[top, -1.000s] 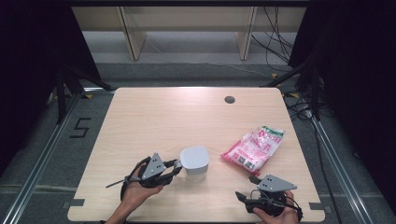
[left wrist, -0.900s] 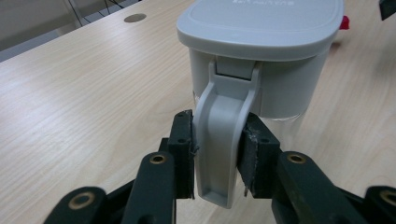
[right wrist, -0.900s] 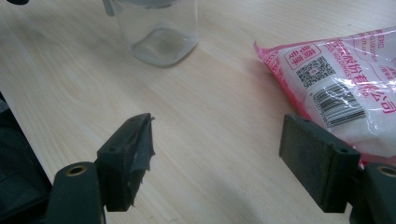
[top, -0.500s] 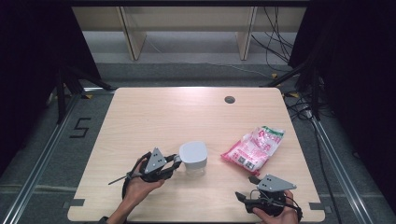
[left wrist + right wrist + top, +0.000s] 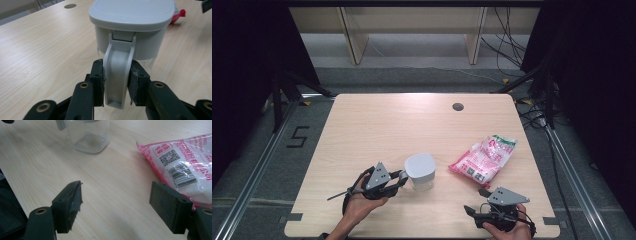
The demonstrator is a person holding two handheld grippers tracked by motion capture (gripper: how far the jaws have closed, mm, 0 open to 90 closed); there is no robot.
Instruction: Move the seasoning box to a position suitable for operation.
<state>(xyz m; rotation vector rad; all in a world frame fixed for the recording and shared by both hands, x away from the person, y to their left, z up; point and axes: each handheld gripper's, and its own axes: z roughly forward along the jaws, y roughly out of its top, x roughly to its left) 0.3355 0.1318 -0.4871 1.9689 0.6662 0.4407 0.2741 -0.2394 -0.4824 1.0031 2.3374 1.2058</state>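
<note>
Gripping the handle point(image 5: 117, 75) between its pads, your left gripper point(image 5: 116, 82) holds the jug point(image 5: 420, 171) upright near the table's point(image 5: 377, 125) front edge, so the lid point(image 5: 132, 11) stays level and the clear body stands steady. Your right gripper point(image 5: 117, 207) rests with jaws wide apart and empty, just beside the pink bag point(image 5: 185, 162), probably ready to take it for pouring.

A clear jug point(image 5: 420, 172) with a grey-white lid, a pink-and-white bag point(image 5: 483, 160), on a pale wood-grain table point(image 5: 387, 125).
</note>
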